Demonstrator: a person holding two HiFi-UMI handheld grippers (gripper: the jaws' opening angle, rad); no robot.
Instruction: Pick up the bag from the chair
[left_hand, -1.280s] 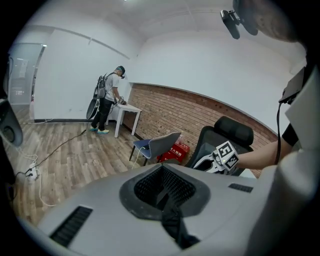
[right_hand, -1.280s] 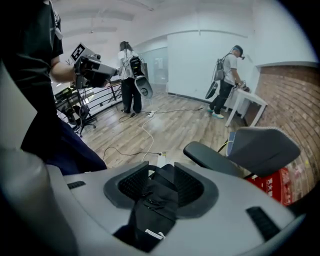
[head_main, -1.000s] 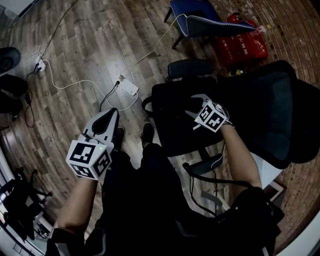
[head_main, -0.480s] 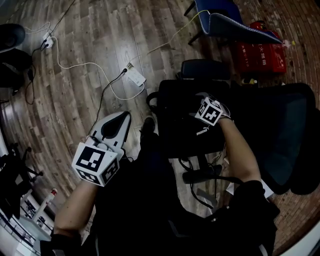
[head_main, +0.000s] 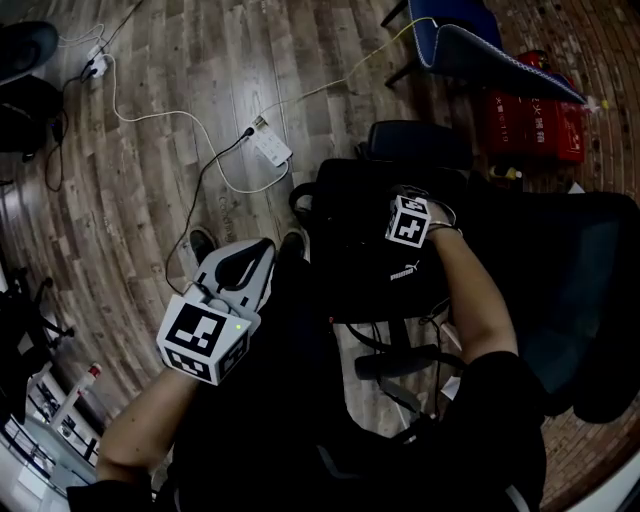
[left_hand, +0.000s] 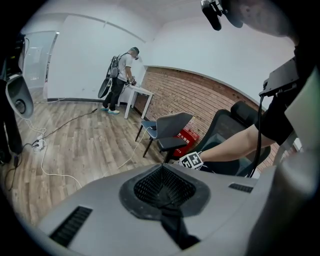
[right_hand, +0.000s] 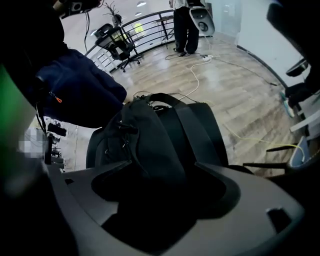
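Right gripper has edged further onto the bag — jaws apart around it — left gripper closed, empty.

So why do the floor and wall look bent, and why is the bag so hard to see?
Head view: wide lens bows the floor planks, glare whitens them near the power strip; black bag blends into the black chair. Left gripper view: brick wall curves, corners go black. Right gripper view: bag deep in shadow.
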